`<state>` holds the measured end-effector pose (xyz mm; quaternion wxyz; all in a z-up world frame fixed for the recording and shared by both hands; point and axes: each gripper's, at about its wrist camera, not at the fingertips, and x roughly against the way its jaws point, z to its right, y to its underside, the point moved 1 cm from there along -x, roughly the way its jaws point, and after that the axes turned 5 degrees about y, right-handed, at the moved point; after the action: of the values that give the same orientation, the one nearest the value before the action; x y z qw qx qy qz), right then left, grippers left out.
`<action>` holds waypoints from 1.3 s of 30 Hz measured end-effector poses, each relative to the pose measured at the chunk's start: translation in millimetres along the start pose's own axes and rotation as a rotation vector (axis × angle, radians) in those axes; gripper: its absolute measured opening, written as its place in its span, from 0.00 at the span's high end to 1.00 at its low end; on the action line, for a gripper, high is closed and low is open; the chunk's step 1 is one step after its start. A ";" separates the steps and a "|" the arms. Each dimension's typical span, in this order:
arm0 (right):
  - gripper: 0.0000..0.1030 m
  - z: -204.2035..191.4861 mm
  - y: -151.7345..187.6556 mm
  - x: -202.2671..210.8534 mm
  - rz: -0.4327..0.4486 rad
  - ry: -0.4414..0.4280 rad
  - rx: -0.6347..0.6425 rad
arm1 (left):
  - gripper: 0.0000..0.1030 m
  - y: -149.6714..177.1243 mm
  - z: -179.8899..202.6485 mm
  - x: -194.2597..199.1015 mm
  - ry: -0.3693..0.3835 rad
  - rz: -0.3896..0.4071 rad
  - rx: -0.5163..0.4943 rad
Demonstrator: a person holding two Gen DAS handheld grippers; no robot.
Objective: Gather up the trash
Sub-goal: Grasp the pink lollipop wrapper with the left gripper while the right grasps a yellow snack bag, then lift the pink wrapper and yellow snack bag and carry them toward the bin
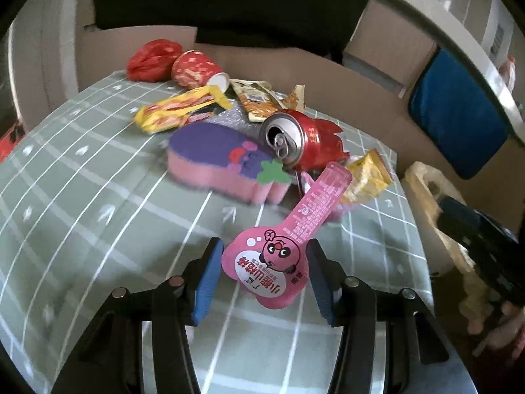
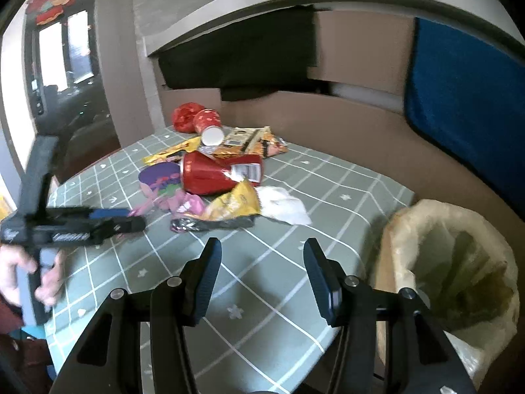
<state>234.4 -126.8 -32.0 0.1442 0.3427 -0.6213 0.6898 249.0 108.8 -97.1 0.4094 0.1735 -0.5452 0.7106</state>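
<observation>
Pink and glossy, a guitar-shaped snack wrapper (image 1: 266, 256) sits between the blue pads of the left gripper (image 1: 262, 275), its round printed end at the pads and its narrow neck pointing up toward the heap; whether the pads actually press on it is hard to judge, since a thin gap seems to show on the left side while the right pad sits at its edge. No earlier view is given, so only this stance can be told. Motion blur softens the purple and pink sponge (image 1: 226, 161) and the grid-patterned green tablecloth (image 1: 82, 197) around it. Behind the sponge lies a crushed red can (image 1: 305, 144) with its opened top facing the camera, a yellow packet (image 1: 367, 177) beside it, a yellow and red wrapper (image 1: 177, 111) farther back, then a red paper cup (image 1: 197, 69) on its side and a crumpled red bag (image 1: 152, 59). From the right wrist view the left gripper is a dark blurred shape at the left edge, with the hand (image 2: 29, 275) on its handle partly cut off. The right gripper (image 2: 262, 272) hangs over bare cloth with its jaws well apart and nothing between them, well short of the heap. A bin lined with a pale bag (image 2: 459, 262) stands just beside the table's right edge, its contents too dim to name.
</observation>
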 end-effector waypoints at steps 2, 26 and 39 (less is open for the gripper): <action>0.51 -5.1 -8.0 -10.4 -0.004 -0.028 0.005 | 0.49 10.1 1.3 13.1 -0.012 0.013 0.020; 0.75 -22.0 -0.3 -57.2 -0.210 -0.111 0.018 | 0.49 39.9 -16.1 45.3 0.010 0.133 0.243; 0.59 -26.9 23.8 -4.9 -0.169 -0.085 0.104 | 0.49 45.3 -14.8 44.8 0.047 0.110 0.244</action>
<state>215.2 -104.4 -53.1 0.1574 0.4298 -0.5591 0.6913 189.9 136.7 -99.8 0.3582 0.1753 -0.4537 0.7970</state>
